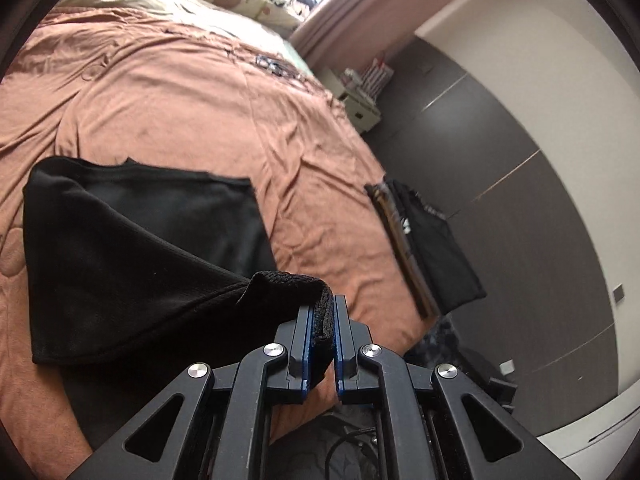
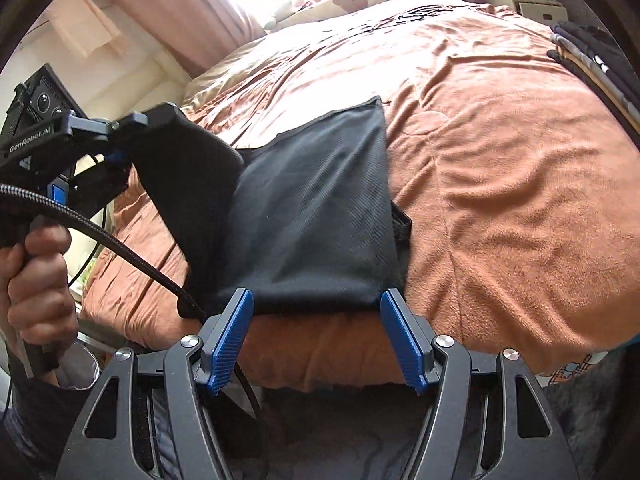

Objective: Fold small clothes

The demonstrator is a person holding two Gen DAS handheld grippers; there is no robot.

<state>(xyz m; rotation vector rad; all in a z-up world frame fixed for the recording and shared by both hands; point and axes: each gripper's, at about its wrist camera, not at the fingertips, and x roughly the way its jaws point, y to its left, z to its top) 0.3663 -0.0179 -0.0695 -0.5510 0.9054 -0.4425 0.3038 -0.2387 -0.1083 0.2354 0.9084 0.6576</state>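
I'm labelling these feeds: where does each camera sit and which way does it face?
Left wrist: on the left gripper, facing across the bed; jaws shut on a black garment.
Right wrist: on the right gripper, jaws open, facing the window; a hand shows.
Shared: garment, bed, folded pile.

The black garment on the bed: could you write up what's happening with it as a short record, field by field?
surface: orange-brown bedspread
garment: black garment, partly flat, one side lifted
left gripper: shut on a hemmed edge of the garment, raised above the bed
right gripper: open, empty, at the garment's near edge, at the edge of the bed
holder: hand grips the left tool's handle
nearby: stack of folded dark clothes at the bed's edge
stage: fold in progress, not yet laid down
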